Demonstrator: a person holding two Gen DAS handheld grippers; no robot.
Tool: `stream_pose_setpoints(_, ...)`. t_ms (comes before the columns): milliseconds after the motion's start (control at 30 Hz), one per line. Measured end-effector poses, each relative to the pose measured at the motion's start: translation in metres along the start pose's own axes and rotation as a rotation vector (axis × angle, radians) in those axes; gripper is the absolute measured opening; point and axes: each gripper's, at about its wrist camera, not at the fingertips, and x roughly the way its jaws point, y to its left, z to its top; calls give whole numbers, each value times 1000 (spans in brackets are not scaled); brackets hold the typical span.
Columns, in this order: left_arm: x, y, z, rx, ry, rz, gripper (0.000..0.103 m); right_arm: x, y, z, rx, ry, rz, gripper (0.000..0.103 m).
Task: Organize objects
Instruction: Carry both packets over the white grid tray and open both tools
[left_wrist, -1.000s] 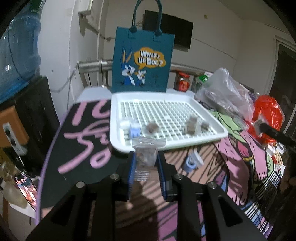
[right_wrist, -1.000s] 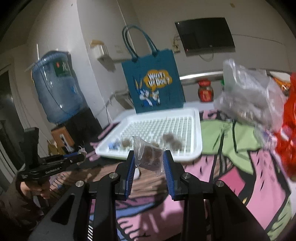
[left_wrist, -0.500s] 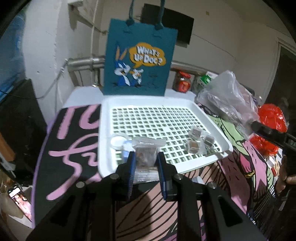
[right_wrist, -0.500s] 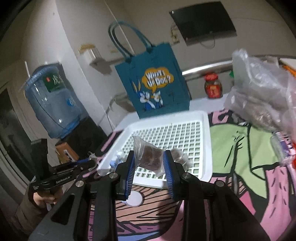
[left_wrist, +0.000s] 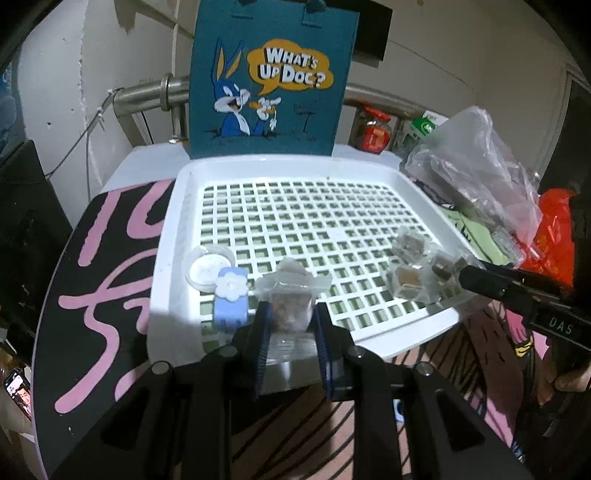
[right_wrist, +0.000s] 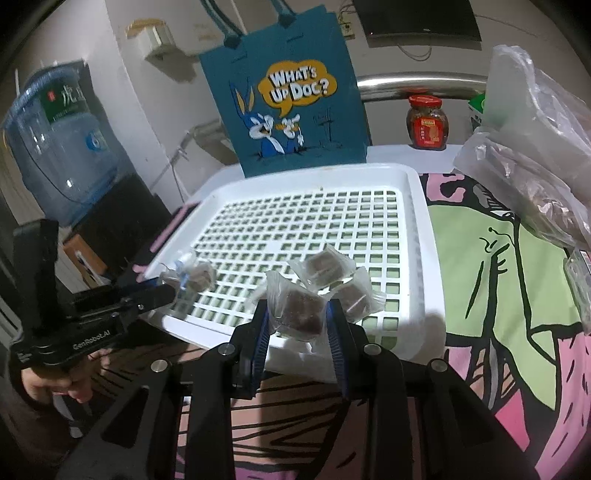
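While my left gripper (left_wrist: 290, 325) pinches a crinkly clear packet (left_wrist: 290, 301) of brown pieces above the near rim of the white lattice tray (left_wrist: 166, 236), my right gripper (right_wrist: 297, 326) clamps a wrapped dark brown cube (right_wrist: 299, 308) over that same rim. Two more wrapped cubes (right_wrist: 325, 267) lie on the tray's grid; behind it stands a teal felt bag (left_wrist: 266, 81).
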Motion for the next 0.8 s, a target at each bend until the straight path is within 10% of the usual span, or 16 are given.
stream_pose_setpoints(567,16,9,0,-23,-22,-11,24,29,5,-6,-75,24,-88,33)
stream_pose_setpoints(800,-2,3,3,-29,-58,-66,72,6,8,-3,-59,-61,-66,70)
